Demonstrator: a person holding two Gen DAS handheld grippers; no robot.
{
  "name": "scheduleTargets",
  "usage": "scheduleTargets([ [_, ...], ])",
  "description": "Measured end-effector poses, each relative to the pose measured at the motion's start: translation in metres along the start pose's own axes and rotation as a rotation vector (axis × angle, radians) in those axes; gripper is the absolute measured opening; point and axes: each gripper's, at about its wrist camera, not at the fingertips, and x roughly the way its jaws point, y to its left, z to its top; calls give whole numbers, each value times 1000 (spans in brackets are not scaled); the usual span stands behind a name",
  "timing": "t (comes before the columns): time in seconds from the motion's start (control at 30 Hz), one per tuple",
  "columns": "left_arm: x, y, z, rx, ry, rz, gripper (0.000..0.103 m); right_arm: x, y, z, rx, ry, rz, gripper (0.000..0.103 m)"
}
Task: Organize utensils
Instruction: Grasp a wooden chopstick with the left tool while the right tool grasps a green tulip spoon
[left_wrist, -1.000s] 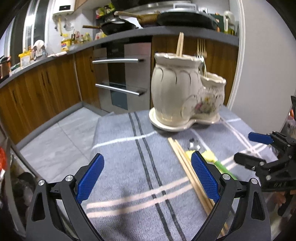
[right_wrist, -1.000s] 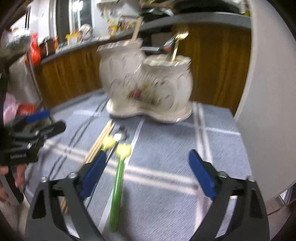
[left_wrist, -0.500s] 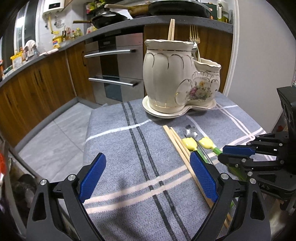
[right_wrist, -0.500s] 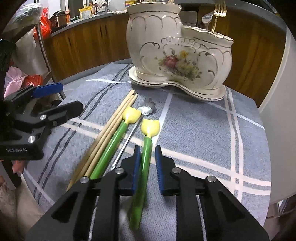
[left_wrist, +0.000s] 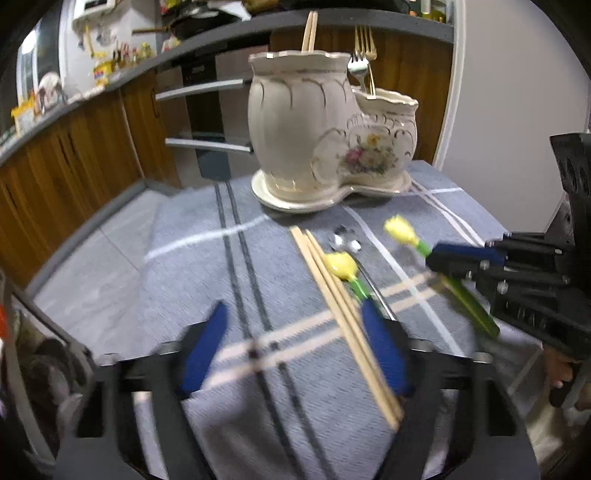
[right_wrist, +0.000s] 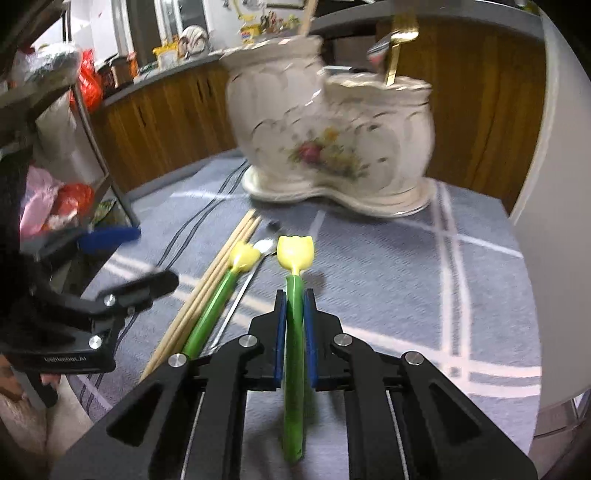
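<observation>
My right gripper (right_wrist: 294, 321) is shut on a green-handled utensil with a yellow tulip head (right_wrist: 294, 251) and holds it lifted off the cloth; it shows in the left wrist view (left_wrist: 404, 232). A second tulip utensil (right_wrist: 242, 258), a metal spoon (right_wrist: 264, 246) and wooden chopsticks (right_wrist: 221, 266) lie on the grey striped cloth. My left gripper (left_wrist: 295, 350) is open, low over the cloth, with the chopsticks (left_wrist: 343, 310) by its right finger. The cream double ceramic holder (left_wrist: 325, 136) stands behind, with chopsticks and forks in it.
The holder also shows in the right wrist view (right_wrist: 332, 133). The small table ends close behind it, near a white wall (left_wrist: 517, 110). Wooden kitchen cabinets (left_wrist: 74, 158) and an oven lie beyond. A metal rack with bags (right_wrist: 55, 184) stands at the left.
My right gripper has closed on the tulip utensil and lifted it off the cloth toward the holder. My left gripper has moved forward and lower, next to the chopsticks.
</observation>
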Motion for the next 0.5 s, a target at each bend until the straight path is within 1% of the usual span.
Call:
scheduleTargets([
  [0.03,0,2,-1,-21,9,-5,43,-2,-3,0,2,-10,-6,9],
  [0.07,1,3,-2,-46,19,-12,39,-5,-5,1,2,-22,-10,9],
  [0.13,1,5,-3,-79,31,-11,27,-9,-10,2,7,-44,-9,9],
  [0.17,2,5,-3,-86,36,-8,25,-11,-12,2,13,-54,-6,9],
  [0.23,2,1,-3,-80,49,-5,16,-13,-18,3,22,-65,-1,9],
  [0.33,4,-9,-3,-54,75,9,10,-14,-21,3,29,-68,14,9],
  [0.37,4,-10,-3,-51,80,13,9,-15,-20,3,29,-69,17,9],
  [0.47,4,-15,0,-56,85,-5,9,-19,-17,3,12,-84,21,9],
  [0.5,4,-18,1,-47,87,2,9,-19,-15,3,7,-87,19,9],
])
